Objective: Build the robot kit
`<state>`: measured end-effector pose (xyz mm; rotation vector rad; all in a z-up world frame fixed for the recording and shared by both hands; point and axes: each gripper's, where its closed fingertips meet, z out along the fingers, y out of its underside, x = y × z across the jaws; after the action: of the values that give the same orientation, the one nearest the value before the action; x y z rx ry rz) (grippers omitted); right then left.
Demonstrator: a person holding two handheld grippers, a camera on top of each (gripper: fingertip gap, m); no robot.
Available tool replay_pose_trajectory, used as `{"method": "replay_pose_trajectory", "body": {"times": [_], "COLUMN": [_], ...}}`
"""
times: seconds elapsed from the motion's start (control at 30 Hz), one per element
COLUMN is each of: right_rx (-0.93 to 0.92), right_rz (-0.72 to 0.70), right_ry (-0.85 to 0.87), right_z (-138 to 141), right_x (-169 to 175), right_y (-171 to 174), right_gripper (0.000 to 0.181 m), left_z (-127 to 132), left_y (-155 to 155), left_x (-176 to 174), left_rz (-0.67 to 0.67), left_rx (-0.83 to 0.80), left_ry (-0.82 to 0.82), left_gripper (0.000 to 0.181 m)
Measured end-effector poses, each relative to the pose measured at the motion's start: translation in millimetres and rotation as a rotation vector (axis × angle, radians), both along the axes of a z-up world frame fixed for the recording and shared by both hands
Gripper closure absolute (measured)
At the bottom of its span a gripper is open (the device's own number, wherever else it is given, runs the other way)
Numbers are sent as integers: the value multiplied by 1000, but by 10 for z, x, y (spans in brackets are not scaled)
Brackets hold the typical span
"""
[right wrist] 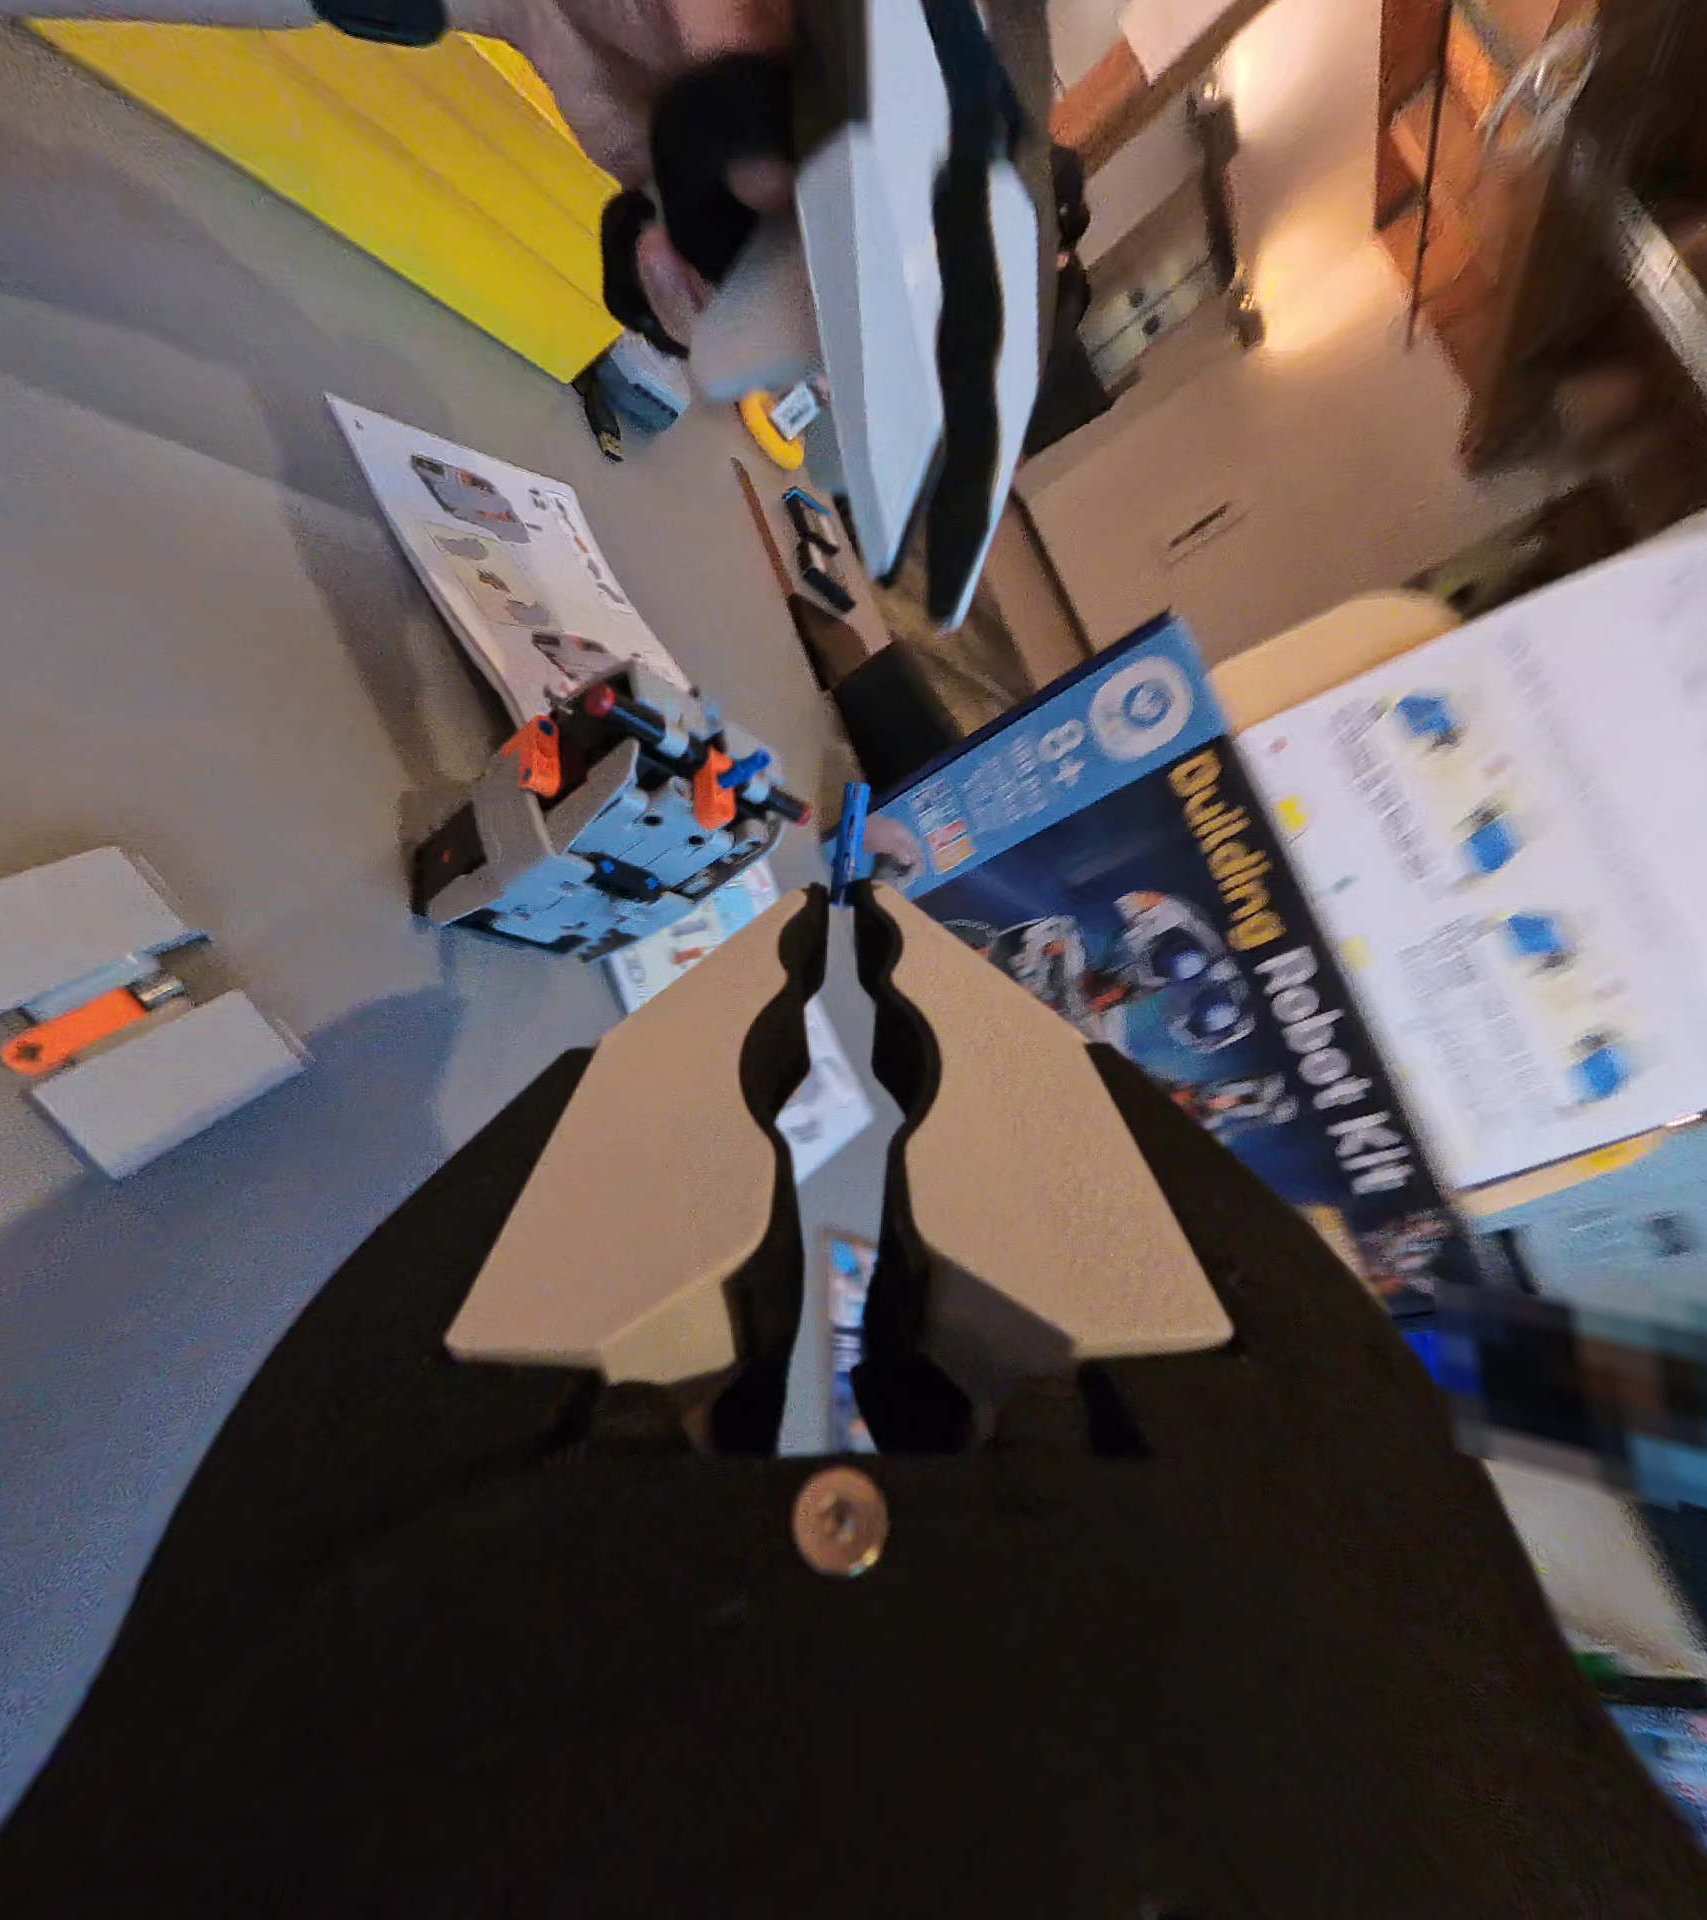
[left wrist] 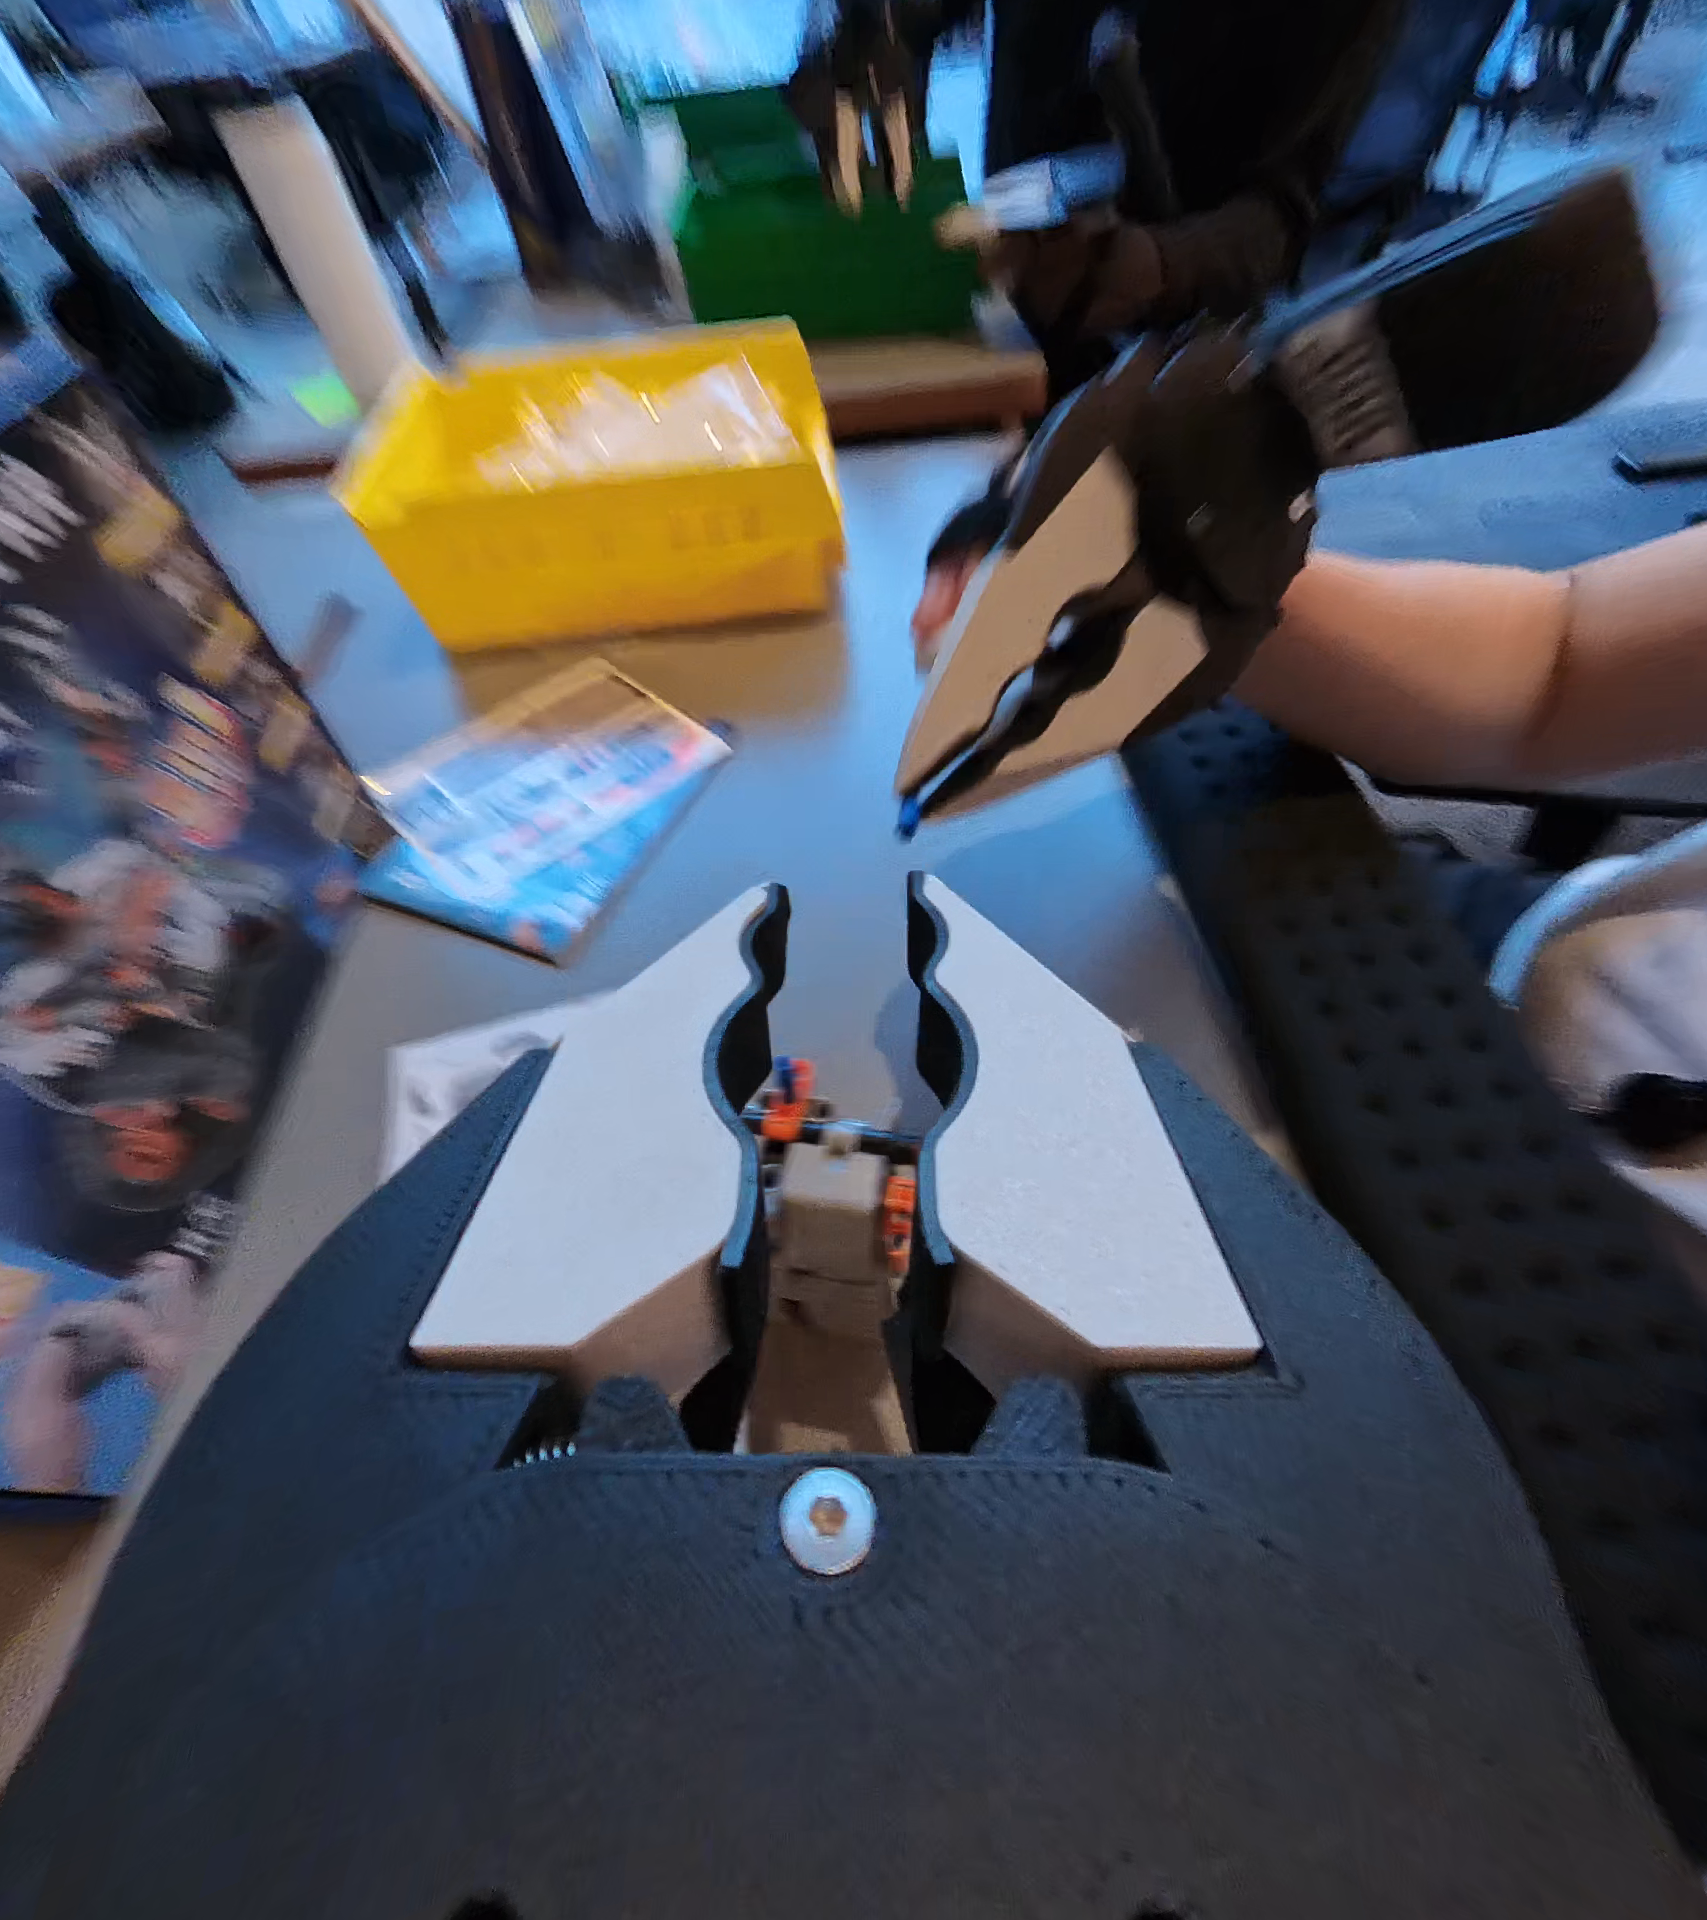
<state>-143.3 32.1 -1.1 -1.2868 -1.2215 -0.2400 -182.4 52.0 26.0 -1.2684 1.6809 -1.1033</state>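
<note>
My left gripper (left wrist: 847, 899) is open with nothing between its pads. Through the gap I see a grey brick model with orange parts (left wrist: 833, 1195) lying on the table below. In the right wrist view the model (right wrist: 600, 821) lies on the grey table, clear of the left gripper (right wrist: 922, 592), which hangs above it. My right gripper (right wrist: 841, 899) is shut on a small blue pin (right wrist: 849, 836) that sticks out past its tips, close to the model's right end. The left wrist view also shows the right gripper (left wrist: 922, 795) with the blue pin (left wrist: 909, 819) at its tip.
A yellow bin (left wrist: 600, 499) stands at the back. A kit box (right wrist: 1140, 935) and an open manual (right wrist: 1555, 831) lie to the right in the right wrist view. An instruction sheet (right wrist: 506, 561) lies behind the model. An orange tool (right wrist: 70, 1029) lies between grey plates. A black perforated mat (left wrist: 1451, 1143) is on the right. The tips of one gripper are about 6 centimetres away from the tips of the other.
</note>
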Motion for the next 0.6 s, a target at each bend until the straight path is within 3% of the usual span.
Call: {"method": "replay_pose_trajectory", "body": {"times": [0.1, 0.27, 0.5, 0.6], "right_rx": [95, 69, 70, 74], "right_rz": [-10, -32, -74, -96], "right_ry": [-95, -89, -75, -105], "right_z": [172, 278, 440, 455], "right_x": [-36, -32, 46, 78], "right_y": [-121, -241, -332, -342], "right_gripper": [179, 178, 179, 179], "left_z": [-126, 28, 182, 137], "left_y": [-134, -414, -523, -557], "left_x": [80, 210, 405, 460], "left_rz": [-22, -111, -105, -131], "left_rx": [0, 178, -13, -25], "left_ry": [129, 41, 14, 23], "left_gripper": [161, 169, 168, 181]}}
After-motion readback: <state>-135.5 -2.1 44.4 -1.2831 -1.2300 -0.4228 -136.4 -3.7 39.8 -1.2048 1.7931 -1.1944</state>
